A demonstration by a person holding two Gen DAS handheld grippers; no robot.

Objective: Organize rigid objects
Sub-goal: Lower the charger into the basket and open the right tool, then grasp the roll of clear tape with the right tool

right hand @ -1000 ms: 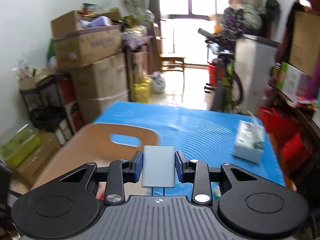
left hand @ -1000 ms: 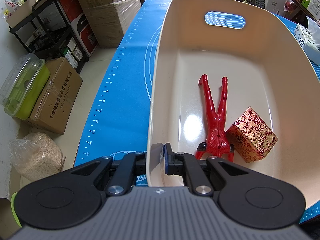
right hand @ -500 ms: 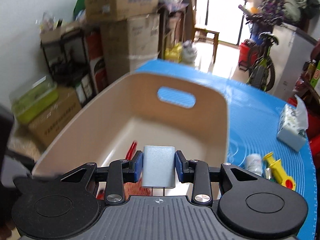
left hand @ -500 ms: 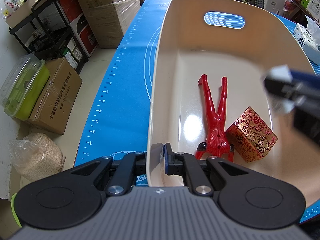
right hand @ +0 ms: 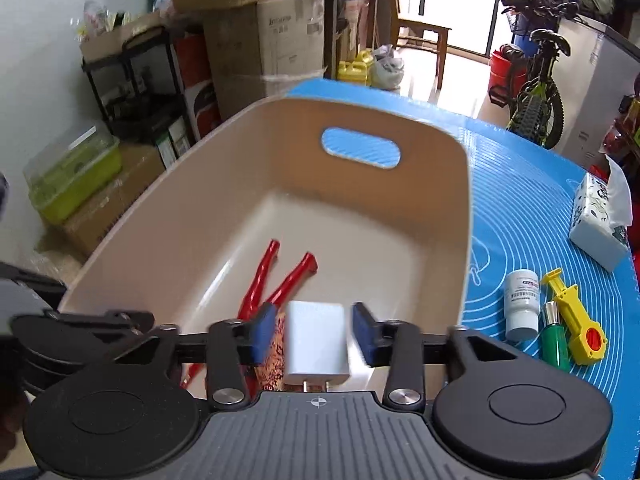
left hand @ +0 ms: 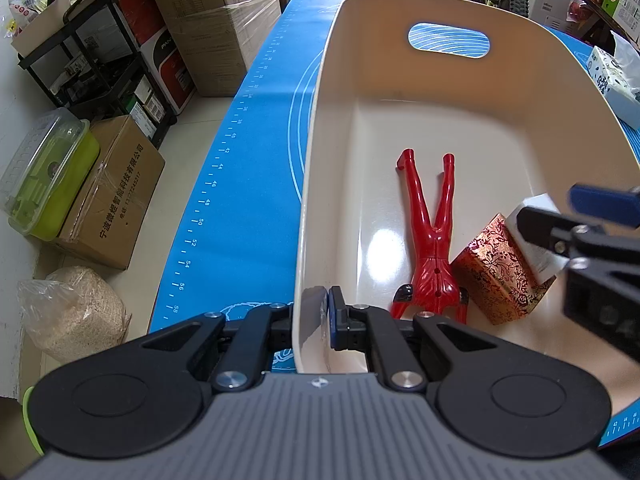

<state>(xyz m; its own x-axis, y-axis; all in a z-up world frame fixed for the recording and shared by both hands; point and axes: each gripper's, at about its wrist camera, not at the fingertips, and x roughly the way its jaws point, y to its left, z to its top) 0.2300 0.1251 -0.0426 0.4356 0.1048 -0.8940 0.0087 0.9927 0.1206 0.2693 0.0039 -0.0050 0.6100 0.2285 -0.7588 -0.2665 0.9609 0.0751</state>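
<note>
The left gripper point(left hand: 316, 316) clamps the cream tub's point(left hand: 520, 80) near rim. The right gripper point(right hand: 314, 330), jaws just opening, stands clear of a white charger point(right hand: 316, 344) (over the tub, above a patterned red box point(left hand: 500, 268)).

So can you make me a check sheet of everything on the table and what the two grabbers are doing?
Surface: blue mat with printed lines and a ruler edge.
Job's things: cream tub holding a red figure and a red-gold box; white charger block loose between the right jaws.
Clutter: white bottle, green tube, yellow toy and tissue pack on the mat beside the tub.
Grippers: left gripper shut on the tub's near wall; right gripper over the tub, jaws just opened, pads off the charger.
Cables: nothing seen.
Surroundings: stacked cardboard boxes, black shelf, bicycle.
</note>
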